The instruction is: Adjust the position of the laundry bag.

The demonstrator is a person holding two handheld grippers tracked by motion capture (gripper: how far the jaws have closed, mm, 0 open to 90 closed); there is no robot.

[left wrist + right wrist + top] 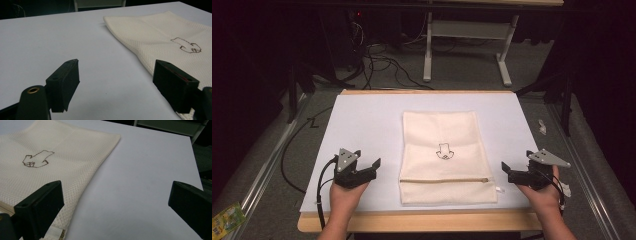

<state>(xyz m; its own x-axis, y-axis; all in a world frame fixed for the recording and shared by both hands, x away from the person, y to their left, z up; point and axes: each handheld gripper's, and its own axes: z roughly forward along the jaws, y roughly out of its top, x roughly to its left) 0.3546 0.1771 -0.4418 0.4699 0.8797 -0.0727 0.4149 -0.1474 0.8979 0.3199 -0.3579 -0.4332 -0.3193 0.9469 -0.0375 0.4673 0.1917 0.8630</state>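
high view: above the near edge, facing forward and down over the whole counter (362,120) | left tool view: low, close, looking toward the pouch (160,32) | right tool view: low, close, facing it from the opposite side | shared: pouch's embroidered mark (37,158)

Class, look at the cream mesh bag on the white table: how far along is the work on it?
Nothing looks done: the cream mesh zip bag lies flat on the white table, zip closed near the front edge. Nothing is in hand: the left claw and right claw stand open, one each side, apart from it. All handling remains.
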